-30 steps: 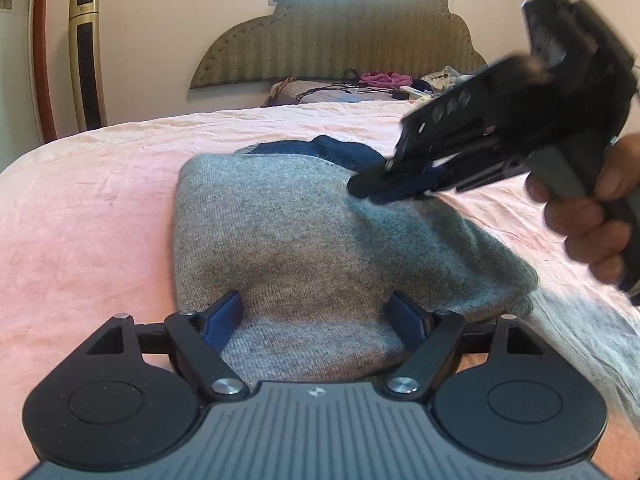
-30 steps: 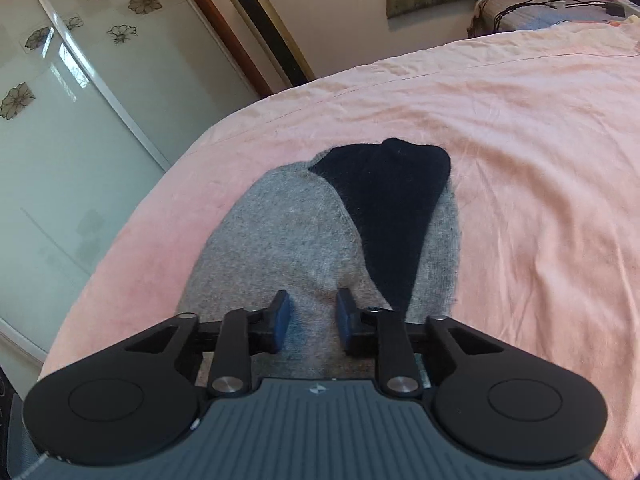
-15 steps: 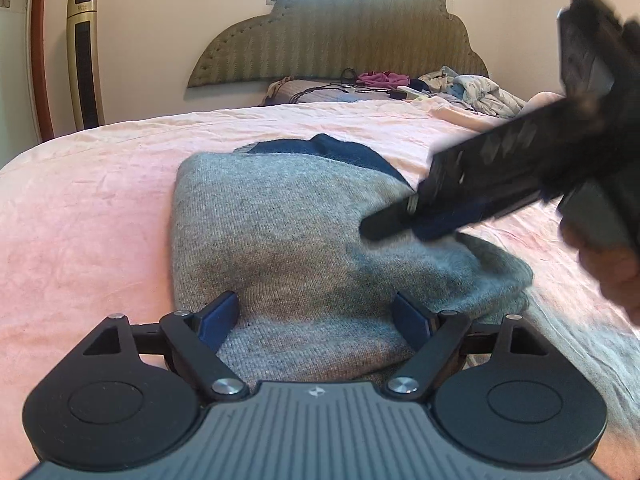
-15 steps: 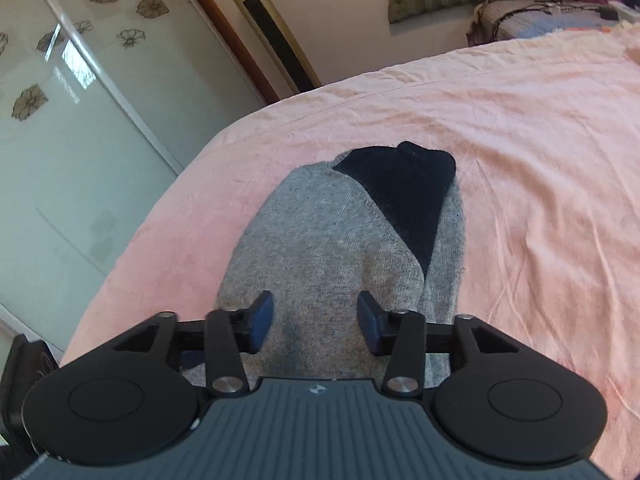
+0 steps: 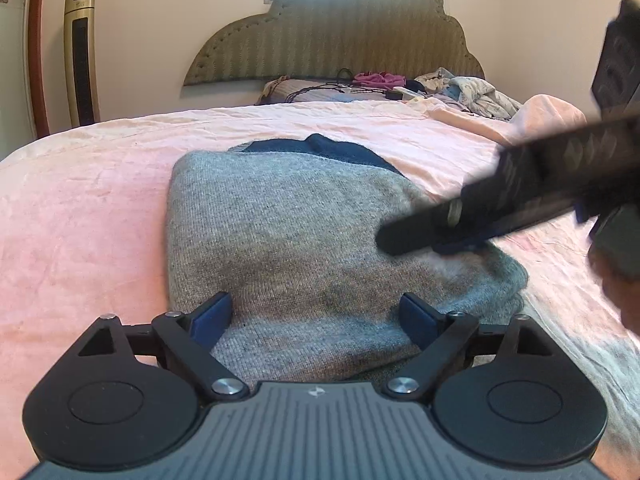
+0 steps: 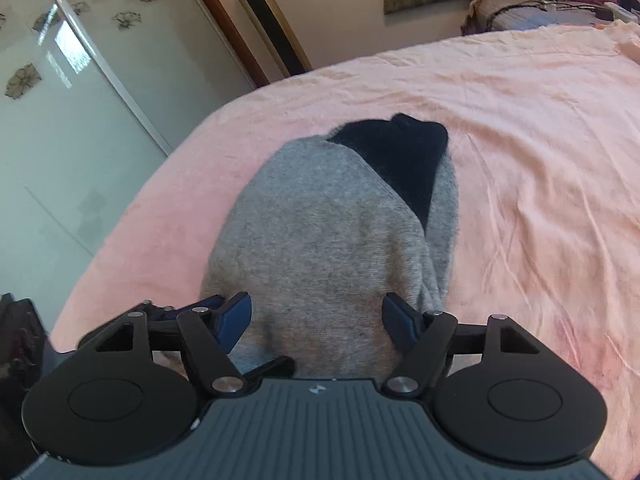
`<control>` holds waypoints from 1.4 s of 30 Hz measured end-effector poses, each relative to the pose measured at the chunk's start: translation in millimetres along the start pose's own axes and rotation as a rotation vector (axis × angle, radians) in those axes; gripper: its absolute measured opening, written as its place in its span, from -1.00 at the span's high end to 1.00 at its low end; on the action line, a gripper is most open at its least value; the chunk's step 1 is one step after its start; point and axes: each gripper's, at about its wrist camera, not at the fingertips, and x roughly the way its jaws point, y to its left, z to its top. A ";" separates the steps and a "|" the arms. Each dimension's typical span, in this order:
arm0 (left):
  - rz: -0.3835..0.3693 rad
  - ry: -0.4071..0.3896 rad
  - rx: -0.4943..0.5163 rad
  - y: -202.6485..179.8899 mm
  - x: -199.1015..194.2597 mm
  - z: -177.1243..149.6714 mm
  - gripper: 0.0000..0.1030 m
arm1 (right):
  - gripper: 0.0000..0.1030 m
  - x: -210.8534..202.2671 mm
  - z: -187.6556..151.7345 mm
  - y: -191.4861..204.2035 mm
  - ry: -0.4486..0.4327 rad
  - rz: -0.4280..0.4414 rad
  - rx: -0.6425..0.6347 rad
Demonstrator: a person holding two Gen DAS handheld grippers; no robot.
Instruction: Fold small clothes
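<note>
A folded grey sweater (image 5: 288, 240) with a dark navy patch at its far end lies on a pink bed (image 5: 80, 216). Both the left gripper (image 5: 316, 316) and right gripper (image 6: 316, 320) have just been opening and stand wide over its near edge, holding nothing. Bare sheet surrounds it.

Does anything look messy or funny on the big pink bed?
A little. The folded gray sweater is lopsided: its dark blue part pokes out at the far end and one edge bunches up. Behind it, by the headboard, loose clothes and cables lie in a heap. Nothing looks torn or spilled.
</note>
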 end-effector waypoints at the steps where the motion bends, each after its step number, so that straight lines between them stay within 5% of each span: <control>1: 0.002 0.001 0.005 -0.8 -0.1 -0.2 -0.78 | -0.53 7.5 -3.1 -4.6 0.036 -0.020 0.005; 6: 0.075 -0.032 -0.003 -3.8 -12.7 -2.2 -0.79 | -0.52 -4.1 -3.5 -14.1 0.011 0.018 0.080; 10: 0.142 -0.087 -0.113 5.9 -51.0 -13.6 -0.80 | -0.60 -30.9 -11.1 -14.9 -0.036 0.009 0.088; 17: 0.208 0.029 -0.229 29.7 -65.1 -22.3 -0.80 | -0.69 -42.3 -34.9 -51.7 -0.012 -0.023 0.202; 20: 0.127 0.040 -0.342 44.2 -64.4 -21.0 -0.80 | -0.69 -38.6 -40.9 -56.4 -0.005 -0.007 0.219; 24: -0.032 0.062 -0.580 70.2 -51.6 -16.3 -0.79 | -0.68 -33.8 -39.0 -70.5 0.013 0.154 0.373; 28: -0.127 0.100 -0.664 80.3 -36.1 -14.0 -0.77 | -0.63 -18.7 -38.2 -80.7 0.041 0.228 0.475; 30: -0.151 0.110 -0.710 82.0 -32.6 -14.3 -0.58 | -0.49 -13.8 -37.0 -79.4 0.049 0.236 0.481; 32: -0.156 0.151 -0.742 82.7 -25.4 -15.1 0.20 | 0.22 -6.5 -36.5 -79.5 0.072 0.234 0.484; 33: -0.144 0.161 -0.744 83.4 -23.4 -16.1 0.30 | 0.38 -2.4 -37.8 -80.9 0.084 0.232 0.493; 37: -0.176 0.176 -0.725 84.3 -28.5 -15.1 0.74 | 0.49 -2.7 -40.4 -77.2 0.079 0.220 0.463; 42: -0.177 0.148 -0.631 78.6 -44.9 -12.2 0.78 | 0.58 -30.3 -24.4 -70.0 0.049 0.184 0.323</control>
